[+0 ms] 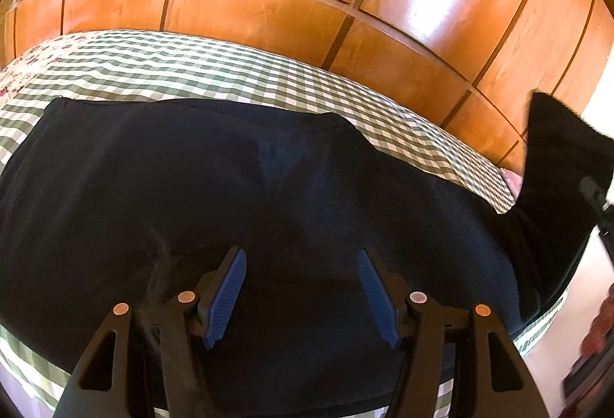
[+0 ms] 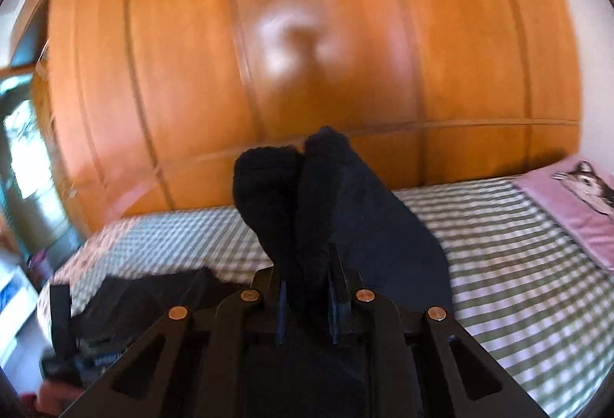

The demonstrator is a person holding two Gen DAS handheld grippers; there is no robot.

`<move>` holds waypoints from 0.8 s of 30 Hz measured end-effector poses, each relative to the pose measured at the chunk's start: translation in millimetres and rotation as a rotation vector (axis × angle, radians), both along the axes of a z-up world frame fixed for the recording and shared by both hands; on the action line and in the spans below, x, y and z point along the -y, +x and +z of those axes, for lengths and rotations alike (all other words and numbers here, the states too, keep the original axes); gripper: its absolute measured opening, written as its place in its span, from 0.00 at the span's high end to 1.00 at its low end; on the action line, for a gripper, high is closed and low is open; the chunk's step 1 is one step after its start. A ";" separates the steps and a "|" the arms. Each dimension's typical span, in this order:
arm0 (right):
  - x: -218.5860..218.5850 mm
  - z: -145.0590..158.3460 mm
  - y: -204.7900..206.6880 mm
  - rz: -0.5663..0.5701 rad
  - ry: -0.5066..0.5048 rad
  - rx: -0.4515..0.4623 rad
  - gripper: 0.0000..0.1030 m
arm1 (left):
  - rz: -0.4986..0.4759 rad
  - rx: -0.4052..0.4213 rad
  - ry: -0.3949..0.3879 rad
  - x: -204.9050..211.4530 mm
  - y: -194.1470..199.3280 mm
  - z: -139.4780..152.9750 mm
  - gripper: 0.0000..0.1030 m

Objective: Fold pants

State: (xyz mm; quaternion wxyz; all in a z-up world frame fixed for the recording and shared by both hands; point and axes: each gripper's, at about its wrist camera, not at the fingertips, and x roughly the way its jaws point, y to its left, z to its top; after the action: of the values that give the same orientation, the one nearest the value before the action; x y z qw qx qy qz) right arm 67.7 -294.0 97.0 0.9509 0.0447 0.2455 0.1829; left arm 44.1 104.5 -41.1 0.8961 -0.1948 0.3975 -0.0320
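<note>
Pants [image 1: 268, 187]: dark navy, plain. Bed sheet [image 1: 238, 76]: green-and-white check; floral print in pinkish red on white at its far left corner. Pillow [image 2: 575, 203]: pink, with a grey-and-white husky picture. Wardrobe [image 1: 268, 7]: glossy orange-brown wood, dark seams. Left hand-held gripper [image 1: 303, 297]: black frame, blue ribbed pads [image 1: 226, 297], copper-coloured rivets.

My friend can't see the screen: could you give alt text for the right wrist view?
The right hand-held gripper is clamped on a bunched end of dark navy pants, lifted above a green-checked bedspread. Behind stands a blurred wooden wardrobe; a pink pillow lies at right.
</note>
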 end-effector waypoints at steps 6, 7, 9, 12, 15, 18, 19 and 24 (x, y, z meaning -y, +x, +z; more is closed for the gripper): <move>-44.2 -44.2 2.4 0.112 -0.078 -0.088 0.84 | 0.007 0.000 -0.034 -0.7 0.0 1.7 0.40; -51.0 -52.4 1.6 0.131 -0.092 -0.106 0.84 | 0.007 0.002 -0.039 -0.8 0.0 2.4 0.40; -55.3 -62.7 2.1 0.152 -0.105 -0.127 0.84 | 0.008 0.009 -0.043 -1.1 -0.5 3.6 0.40; -65.0 -76.8 0.0 0.196 -0.134 -0.156 0.83 | 0.001 0.017 -0.055 0.3 -0.1 5.0 0.40; -71.6 -94.2 -2.9 0.250 -0.133 -0.194 0.80 | -0.012 0.022 -0.068 1.2 1.2 4.0 0.40; -76.7 -111.3 -5.4 0.302 -0.149 -0.246 0.73 | -0.032 0.018 -0.086 5.7 2.5 3.5 0.40; -74.6 -110.7 -9.1 0.317 -0.140 -0.226 0.71 | -0.040 0.019 -0.094 6.8 2.2 3.7 0.40; -58.0 -96.2 -20.7 0.409 -0.018 -0.256 0.39 | -0.075 0.037 -0.154 8.8 -1.2 6.3 0.40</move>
State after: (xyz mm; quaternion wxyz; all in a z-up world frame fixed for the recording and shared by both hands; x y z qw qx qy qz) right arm 47.0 -236.0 0.9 0.8556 0.0087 0.3697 0.3622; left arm 42.9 95.7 -34.9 0.8838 -0.2475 0.3842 -0.0995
